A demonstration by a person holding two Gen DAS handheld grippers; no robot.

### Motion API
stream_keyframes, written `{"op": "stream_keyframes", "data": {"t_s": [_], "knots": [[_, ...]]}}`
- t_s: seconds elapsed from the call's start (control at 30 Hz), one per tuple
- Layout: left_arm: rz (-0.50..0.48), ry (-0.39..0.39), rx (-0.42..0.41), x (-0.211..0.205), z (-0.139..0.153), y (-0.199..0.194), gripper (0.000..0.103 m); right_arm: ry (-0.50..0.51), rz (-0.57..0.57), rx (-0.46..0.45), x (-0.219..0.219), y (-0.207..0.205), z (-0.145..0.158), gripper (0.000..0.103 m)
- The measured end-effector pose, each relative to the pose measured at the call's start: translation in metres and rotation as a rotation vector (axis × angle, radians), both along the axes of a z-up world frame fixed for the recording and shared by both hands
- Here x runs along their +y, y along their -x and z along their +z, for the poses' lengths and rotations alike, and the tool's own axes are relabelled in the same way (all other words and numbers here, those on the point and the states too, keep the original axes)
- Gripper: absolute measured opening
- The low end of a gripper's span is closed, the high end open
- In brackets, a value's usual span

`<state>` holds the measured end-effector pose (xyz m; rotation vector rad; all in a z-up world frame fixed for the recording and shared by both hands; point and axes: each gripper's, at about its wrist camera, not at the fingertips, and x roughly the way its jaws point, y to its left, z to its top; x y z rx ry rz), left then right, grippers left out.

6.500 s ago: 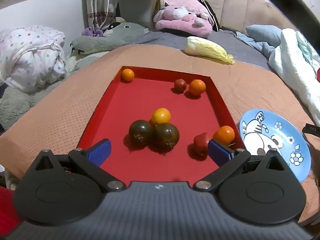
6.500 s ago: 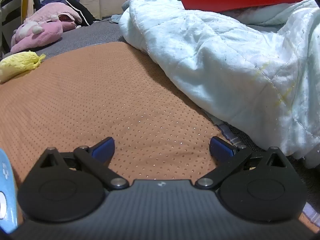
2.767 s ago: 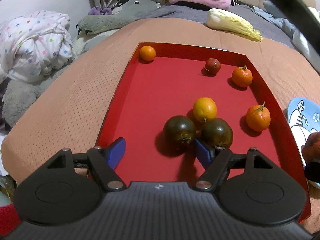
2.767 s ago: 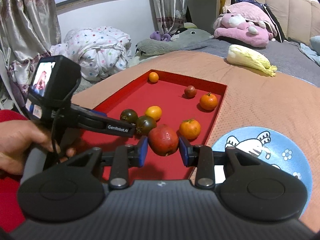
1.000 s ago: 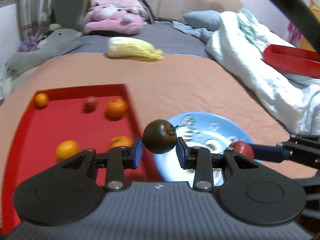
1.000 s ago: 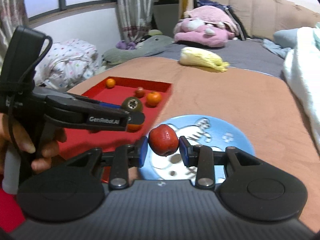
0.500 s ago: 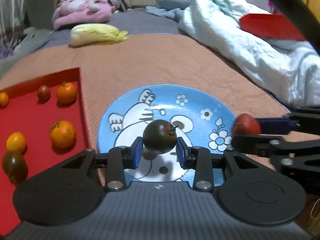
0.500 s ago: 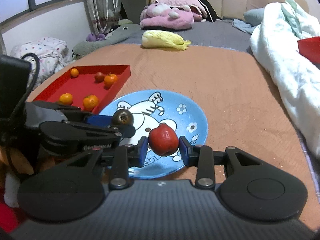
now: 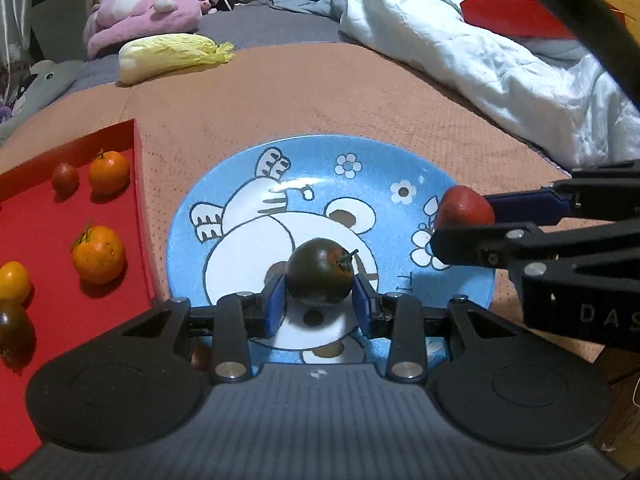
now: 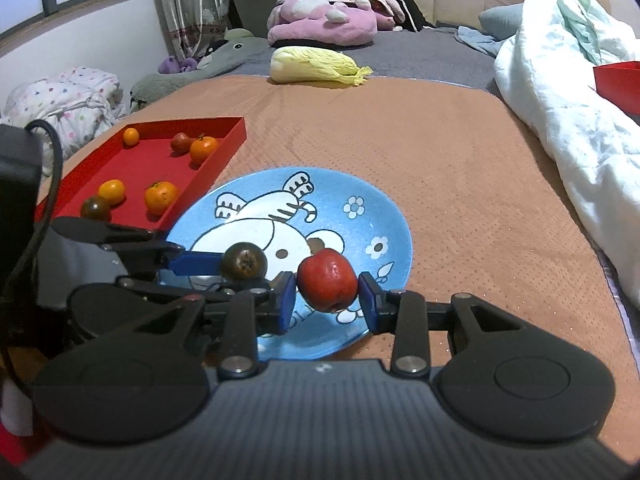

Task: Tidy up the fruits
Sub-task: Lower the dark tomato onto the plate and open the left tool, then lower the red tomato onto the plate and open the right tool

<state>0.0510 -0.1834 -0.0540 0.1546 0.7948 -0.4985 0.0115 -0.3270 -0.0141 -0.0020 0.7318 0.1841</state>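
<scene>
My left gripper (image 9: 320,304) is shut on a dark green tomato (image 9: 320,277) and holds it low over the near part of the blue cartoon plate (image 9: 248,184). My right gripper (image 10: 327,300) is shut on a red fruit (image 10: 327,279) above the plate's right rim (image 10: 394,208). The red fruit also shows in the left wrist view (image 9: 464,210), and the dark tomato in the right wrist view (image 10: 244,261). The red tray (image 9: 48,304) to the left holds several oranges, a small red fruit (image 9: 65,176) and another dark tomato (image 9: 12,330).
A yellow cabbage (image 10: 316,65) lies at the far edge of the brown mat (image 10: 460,160). A white quilt (image 10: 580,120) is piled on the right with a red box (image 10: 620,84) on it. Plush toys (image 10: 324,20) sit behind.
Both grippers have carried their fruits from the tray side to over the blue plate and lowered toward it. Both stay shut on their fruits.
</scene>
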Motion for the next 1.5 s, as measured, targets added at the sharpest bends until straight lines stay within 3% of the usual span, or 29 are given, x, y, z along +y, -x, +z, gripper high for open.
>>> {"op": "stream_keyframes", "data": {"t_s": [0.13, 0.27, 0.37, 0.53, 0.8, 1.4, 1.43, 1.5], "knots": [[0.003, 0.009, 0.011, 0.002, 0.001, 0.0, 0.044, 0.001, 0.0, 0.002, 0.001, -0.002, -0.001, 0.038], [0.008, 0.012, -0.006, 0.005, 0.006, 0.005, 0.057, -0.001, -0.01, 0.003, 0.001, -0.004, -0.002, 0.038], [0.008, 0.017, -0.023, 0.008, 0.011, 0.01, 0.061, -0.007, -0.019, 0.006, 0.0, -0.007, -0.003, 0.038], [0.019, 0.039, -0.035, 0.018, 0.019, 0.016, 0.062, -0.001, -0.039, 0.004, -0.001, -0.013, -0.006, 0.038], [0.122, 0.098, -0.057, 0.041, 0.032, 0.014, 0.066, 0.023, -0.021, 0.02, 0.007, -0.018, -0.013, 0.038], [0.186, 0.093, -0.068, 0.055, 0.036, 0.015, 0.068, 0.079, -0.006, 0.051, 0.018, -0.02, -0.033, 0.039], [0.189, 0.092, -0.07, 0.056, 0.037, 0.015, 0.068, 0.075, -0.007, 0.05, 0.018, -0.019, -0.032, 0.04], [0.197, 0.09, -0.072, 0.058, 0.037, 0.016, 0.069, 0.064, -0.006, 0.043, 0.018, -0.018, -0.03, 0.051]]}}
